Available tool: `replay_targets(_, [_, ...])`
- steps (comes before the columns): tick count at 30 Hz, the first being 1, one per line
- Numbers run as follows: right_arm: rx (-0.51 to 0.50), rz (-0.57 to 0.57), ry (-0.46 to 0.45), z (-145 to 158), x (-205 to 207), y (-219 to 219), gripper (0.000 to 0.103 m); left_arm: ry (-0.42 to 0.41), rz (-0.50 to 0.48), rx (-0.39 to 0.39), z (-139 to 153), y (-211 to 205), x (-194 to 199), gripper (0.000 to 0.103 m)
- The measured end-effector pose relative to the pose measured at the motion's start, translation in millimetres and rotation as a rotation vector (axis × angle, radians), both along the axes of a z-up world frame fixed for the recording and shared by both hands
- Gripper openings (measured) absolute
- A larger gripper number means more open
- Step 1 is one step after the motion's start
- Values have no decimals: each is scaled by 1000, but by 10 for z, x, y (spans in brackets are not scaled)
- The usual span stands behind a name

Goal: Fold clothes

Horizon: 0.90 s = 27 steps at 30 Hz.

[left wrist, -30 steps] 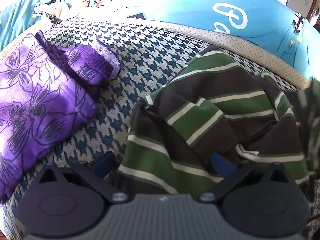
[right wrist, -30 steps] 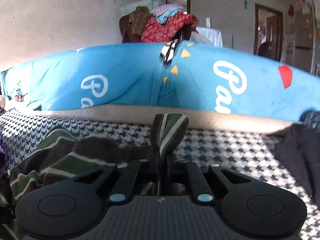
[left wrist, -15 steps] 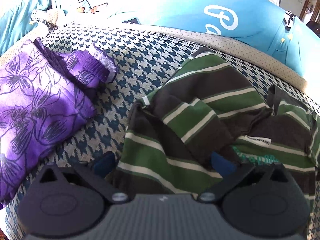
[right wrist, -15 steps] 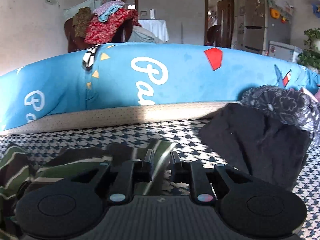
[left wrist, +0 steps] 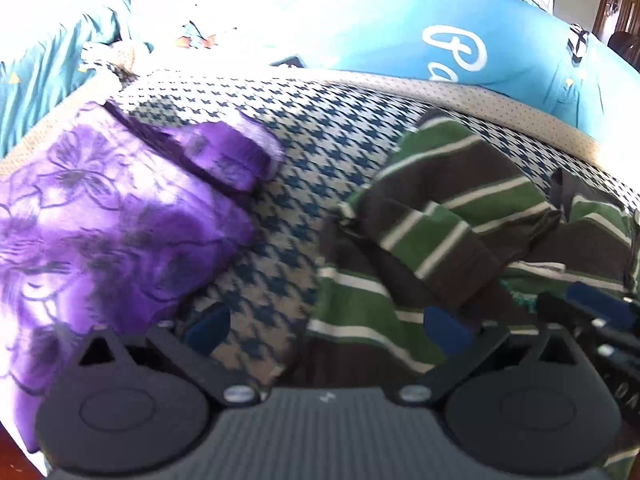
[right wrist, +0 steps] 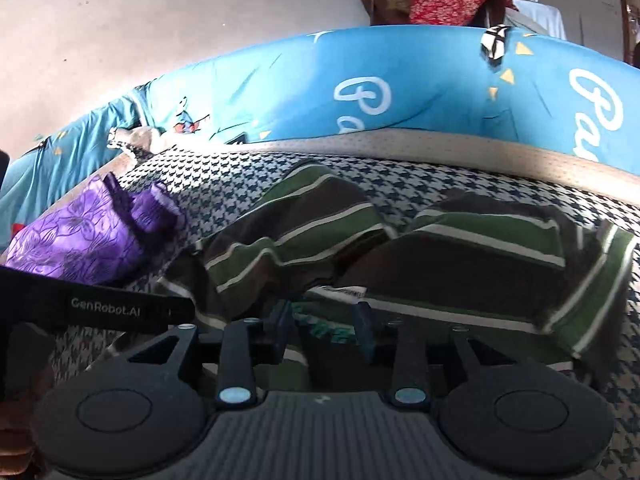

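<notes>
through the left wrist camera i see my left gripper (left wrist: 324, 326) spread wide, its blue pads hovering low over the near hem of the green-and-brown striped polo shirt (left wrist: 440, 232), pinching nothing. the shirt lies rumpled on the houndstooth cover (left wrist: 320, 148), one sleeve flopped across the body. a folded purple floral garment (left wrist: 100, 220) sits to the left, apart from the shirt. the right gripper's (left wrist: 600, 312) tip pokes in at the right edge, near the collar label.

through the right wrist camera my right gripper (right wrist: 322, 322) is opening, its pads either side of the green neck print with no cloth clamped between them. the shirt (right wrist: 460, 256) spreads ahead, the right sleeve hanging off toward the cover's edge. the left gripper's arm (right wrist: 100, 306) crosses the lower left.

to do this step well i judge i should take the collar edge and the hem, pull the shirt flat and free the crossed sleeve before any fold; pinching bunched layers would lock the wrinkles in. the blue bedding (right wrist: 400, 88) behind stays clear.
</notes>
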State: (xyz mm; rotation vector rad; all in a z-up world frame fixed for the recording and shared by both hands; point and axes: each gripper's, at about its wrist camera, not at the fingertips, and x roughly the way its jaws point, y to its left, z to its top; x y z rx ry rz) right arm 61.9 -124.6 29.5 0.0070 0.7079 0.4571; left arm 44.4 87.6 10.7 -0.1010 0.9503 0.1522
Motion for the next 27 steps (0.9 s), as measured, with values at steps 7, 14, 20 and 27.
replay_targets(7, [-3,-98,8,-171,62,140,50,0,19,-36,54,274,-113,103])
replay_targets(14, [-35,-120,-67,-256,19,293,80,-96,31,-38,301,518,-273,103])
replay_targets(20, [-167,-84,-88,-373,21,524,99,-120,94,-30,400,751,-373,103])
replay_targets(27, [-171,-84,-79,-384,29,520,103,-76,87,-123,382,779,-457,103])
